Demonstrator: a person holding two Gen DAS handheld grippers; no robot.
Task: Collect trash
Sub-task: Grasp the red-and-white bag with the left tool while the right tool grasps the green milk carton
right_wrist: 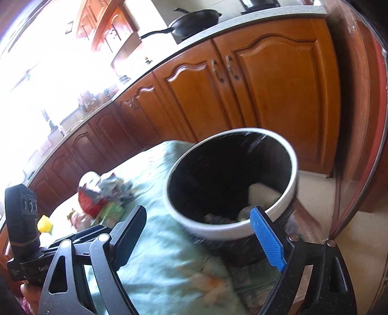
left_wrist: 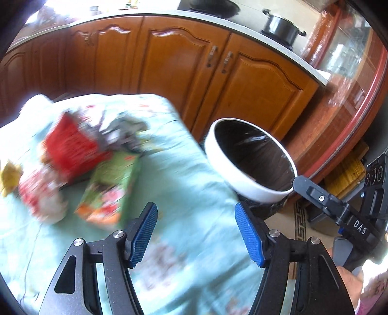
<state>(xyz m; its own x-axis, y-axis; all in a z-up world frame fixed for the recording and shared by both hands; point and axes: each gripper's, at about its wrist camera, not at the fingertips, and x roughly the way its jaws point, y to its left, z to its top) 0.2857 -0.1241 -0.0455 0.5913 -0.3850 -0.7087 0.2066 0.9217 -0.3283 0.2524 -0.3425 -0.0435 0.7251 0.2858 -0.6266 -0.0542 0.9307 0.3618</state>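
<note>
Blue-padded left hand-held gripper [left_wrist: 196, 233] and right hand-held gripper [right_wrist: 198, 233] both stand wide apart, released, grasping nothing, near the white-rimmed bin [right_wrist: 218, 229].

Table [left_wrist: 189, 174]: standing in front of the cabinets [left_wrist: 174, 60]. Heap of wrappers and cartons [left_wrist: 80, 157]: lying on the table's left part. Bin [left_wrist: 249, 157]: standing just beside the table's right edge, scraps [right_wrist: 218, 219] lying in its bottom. Pot [left_wrist: 282, 25] and pan [right_wrist: 194, 21]: sitting on the counter [right_wrist: 242, 18] behind, above the cabinets.
</note>
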